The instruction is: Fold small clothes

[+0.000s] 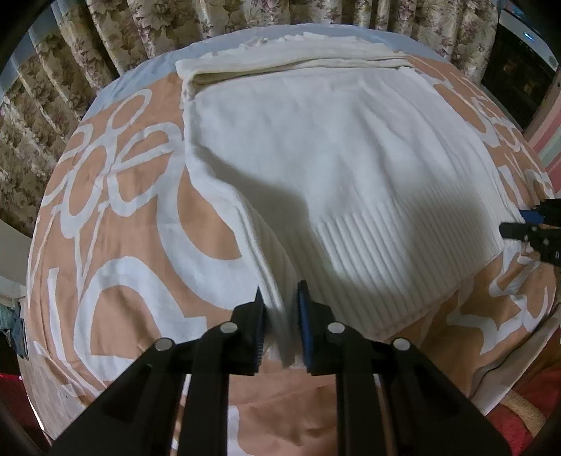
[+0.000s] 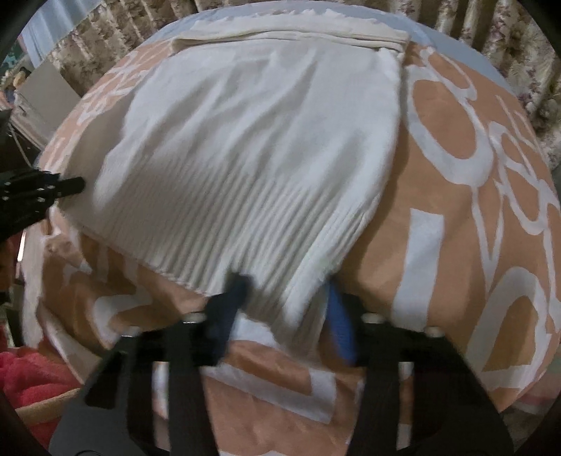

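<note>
Left hand-held gripper [image 1: 280, 315] pinches white ribbed knit garment [image 1: 333, 147] hem; right [image 2: 284, 305] straddles hem, grip unclear

The garment [image 1: 333, 168] is white, ribbed toward its lower hem. The bed cover [image 1: 140, 224] is peach with white looping shapes. Curtains [image 1: 115, 28] across the frame's top are beige, seemingly floral. Something red [image 2: 31, 379] sits lower left.

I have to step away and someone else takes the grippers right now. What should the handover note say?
Left gripper: shut on the ribbed hem of the white garment, near corner.
Right gripper: the other hem corner sits between its jaws; motion blur hides whether the pads grip.
The garment lies flat on the orange patterned cover; its far edge looks already folded.
Left: secure the right grip, fold the hem away.
</note>
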Available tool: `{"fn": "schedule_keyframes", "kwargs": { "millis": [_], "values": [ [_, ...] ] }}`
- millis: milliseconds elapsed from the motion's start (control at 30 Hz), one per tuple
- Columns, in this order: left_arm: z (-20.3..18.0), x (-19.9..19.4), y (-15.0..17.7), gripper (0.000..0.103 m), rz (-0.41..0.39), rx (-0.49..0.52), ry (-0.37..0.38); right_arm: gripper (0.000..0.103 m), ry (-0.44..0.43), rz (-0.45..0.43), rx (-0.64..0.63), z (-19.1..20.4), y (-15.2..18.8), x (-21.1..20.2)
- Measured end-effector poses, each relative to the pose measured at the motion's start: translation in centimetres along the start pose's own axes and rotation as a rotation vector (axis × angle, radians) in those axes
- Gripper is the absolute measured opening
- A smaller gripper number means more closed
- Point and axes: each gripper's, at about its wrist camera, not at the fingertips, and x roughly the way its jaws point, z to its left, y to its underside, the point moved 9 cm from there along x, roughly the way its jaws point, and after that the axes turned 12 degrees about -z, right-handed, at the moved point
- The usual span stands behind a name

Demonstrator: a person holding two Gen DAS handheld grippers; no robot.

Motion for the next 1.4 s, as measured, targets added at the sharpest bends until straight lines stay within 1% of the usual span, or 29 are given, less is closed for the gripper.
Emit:
{"fn": "schedule_keyframes", "kwargs": {
  "millis": [33,67,100,167,300,467,567,600,767,967,1167,1200,1233,1400],
  "values": [
    [0.0,0.0,-0.1,0.016,-0.003,0.003,-0.002,0.028,-0.008,0.001,0.005,0.0,-0.1,0.0],
    [0.0,-0.1,-0.3,0.016,-0.011,0.009,-0.004,0.02,-0.012,0.001,0.008,0.0,-0.2,0.0],
    [-0.1,-0.1,-0.6,0.016,-0.018,0.014,-0.002,0.017,-0.02,-0.003,0.012,-0.1,-0.3,0.0],
    [-0.1,-0.3,-1.1,0.015,-0.038,0.031,-0.008,0.014,-0.033,-0.015,0.018,-0.2,-0.6,-0.3],
    [0.3,-0.4,-2.7,0.015,-0.077,0.027,-0.014,0.013,-0.041,-0.043,0.002,0.0,-1.3,-0.8],
    [0.9,-1.2,-5.6,0.015,-0.16,0.056,-0.033,0.013,-0.053,-0.128,-0.001,0.0,-3.9,-2.6],
    [1.1,-1.5,-8.1,0.015,-0.225,0.069,-0.04,0.013,-0.044,-0.198,-0.015,-0.3,-5.8,-3.6],
    [1.1,-1.5,-8.7,0.015,-0.241,0.072,-0.044,0.013,-0.039,-0.236,-0.018,-0.5,-6.7,-4.1],
    [2.2,-1.8,-13.0,0.015,-0.341,0.07,-0.069,0.013,-0.009,-0.357,-0.029,-1.6,-10.7,-5.3],
    [4.3,-2.0,-18.1,0.015,-0.443,0.036,-0.083,0.013,0.02,-0.488,-0.002,-3.4,-15.2,-6.5],
    [5.9,0.4,-21.8,0.014,-0.47,0.022,-0.091,0.013,0.044,-0.529,0.016,-5.7,-19.0,-5.3],
    [6.2,0.9,-22.4,0.014,-0.473,0.018,-0.092,0.013,0.044,-0.54,0.018,-6.2,-20.4,-4.6],
    [6.6,1.4,-23.0,0.014,-0.476,0.011,-0.091,0.013,0.045,-0.546,0.018,-6.5,-21.0,-4.3],
    [8.7,4.0,-25.4,0.014,-0.462,-0.029,-0.068,0.013,0.043,-0.561,0.038,-8.4,-24.6,-2.0]
  ]
}}
